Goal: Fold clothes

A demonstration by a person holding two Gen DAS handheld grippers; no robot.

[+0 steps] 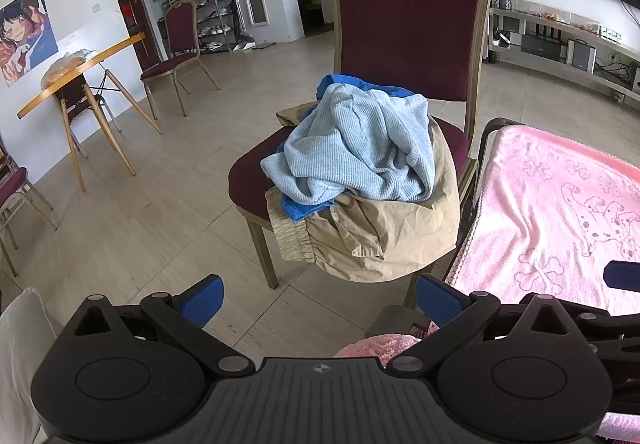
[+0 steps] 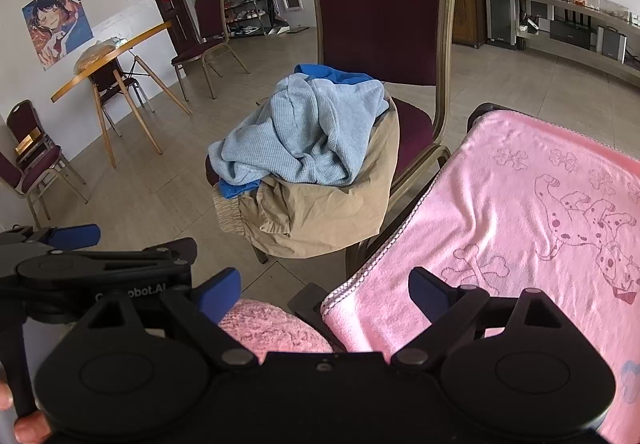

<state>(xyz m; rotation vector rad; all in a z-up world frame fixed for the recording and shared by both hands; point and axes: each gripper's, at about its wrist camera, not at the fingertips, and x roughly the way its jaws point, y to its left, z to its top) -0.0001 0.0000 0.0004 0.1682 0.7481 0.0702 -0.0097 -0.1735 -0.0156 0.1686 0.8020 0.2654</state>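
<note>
A: We start with the clothes, heaped on the seat of the maroon chair (image 1: 408, 12). On top lies a crumpled light blue knit top (image 1: 360, 148). A bright blue garment (image 1: 352, 82) peeks out behind it at twelve o'clock and again under its front edge at seven o'clock.

B: Under both we see the khaki trousers (image 1: 384, 240), their gathered waistband hanging over the seat's front edge at six o'clock. None of it is folded.

A: And our grippers? We see the left gripper (image 1: 318, 298) with its blue pads spread wide and nothing between them but floor. It sits at six o'clock from the pile, well apart from it.

B: The right gripper (image 2: 324, 290) is also spread wide and holds nothing. Its right pad hangs over the pink towel (image 2: 520, 212); we cannot tell whether it touches. In the right wrist view the left gripper shows at nine o'clock, just beside ours.

A: The towel, printed with spotted dogs and bones, covers a dark-framed surface at three o'clock from the chair, just beside it.

B: Farther out, at ten o'clock, we see a wooden table (image 1: 80, 72) with another maroon chair (image 1: 180, 44) near it and a poster (image 1: 26, 34) on the wall.
</note>
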